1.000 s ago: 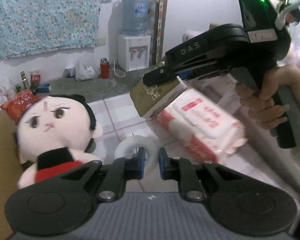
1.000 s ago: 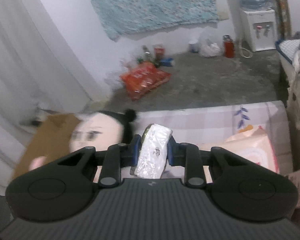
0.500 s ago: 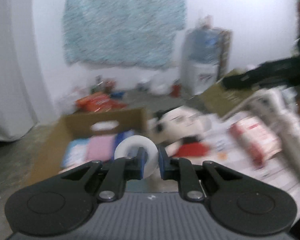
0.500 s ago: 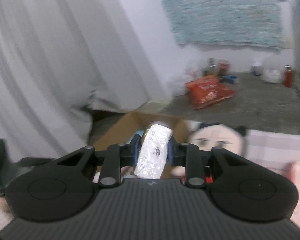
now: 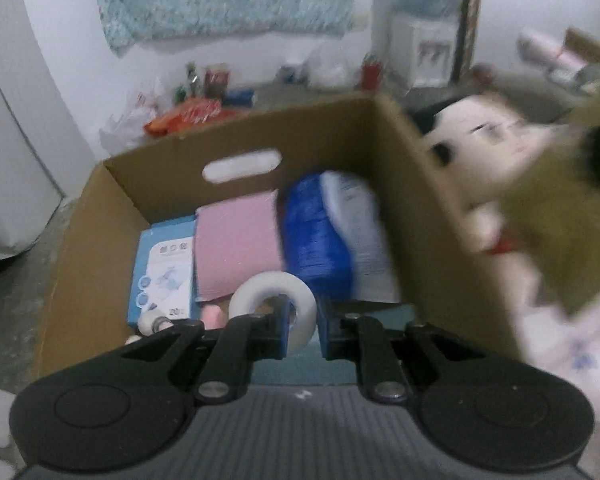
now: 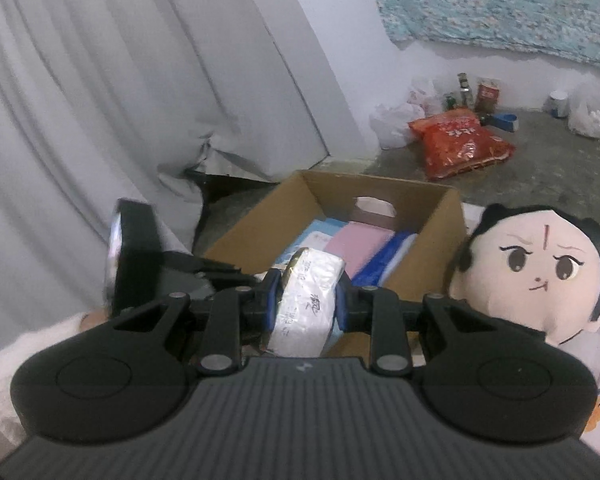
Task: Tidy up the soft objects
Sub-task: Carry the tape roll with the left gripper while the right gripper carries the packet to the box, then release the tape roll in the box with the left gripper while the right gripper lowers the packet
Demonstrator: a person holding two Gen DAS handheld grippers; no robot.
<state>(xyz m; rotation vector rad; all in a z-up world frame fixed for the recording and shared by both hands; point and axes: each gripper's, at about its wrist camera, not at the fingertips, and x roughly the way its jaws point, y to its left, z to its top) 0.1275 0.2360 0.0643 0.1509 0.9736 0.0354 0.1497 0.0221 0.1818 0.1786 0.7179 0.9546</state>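
My left gripper (image 5: 303, 328) is shut on a white tape roll (image 5: 274, 304) and holds it over the near end of an open cardboard box (image 5: 404, 160). The box holds a light blue pack (image 5: 162, 272), a pink pack (image 5: 236, 248) and a dark blue pack (image 5: 316, 236). My right gripper (image 6: 307, 300) is shut on a silver-white wrapped pack (image 6: 307, 300) just before the box (image 6: 444, 216). A plush doll (image 6: 536, 268) with black hair sits right of the box; it shows blurred in the left wrist view (image 5: 488, 148).
A grey curtain (image 6: 100, 100) hangs on the left. A red snack bag (image 6: 460, 144), bottles and plastic bags lie on the concrete floor behind the box. A water dispenser (image 5: 428, 48) stands at the back wall. The left gripper's body (image 6: 136, 256) shows left of the box.
Both grippers have swung left from the table toward the cardboard box, each keeping its load. The box now fills the left wrist view; the doll has shifted to the right.
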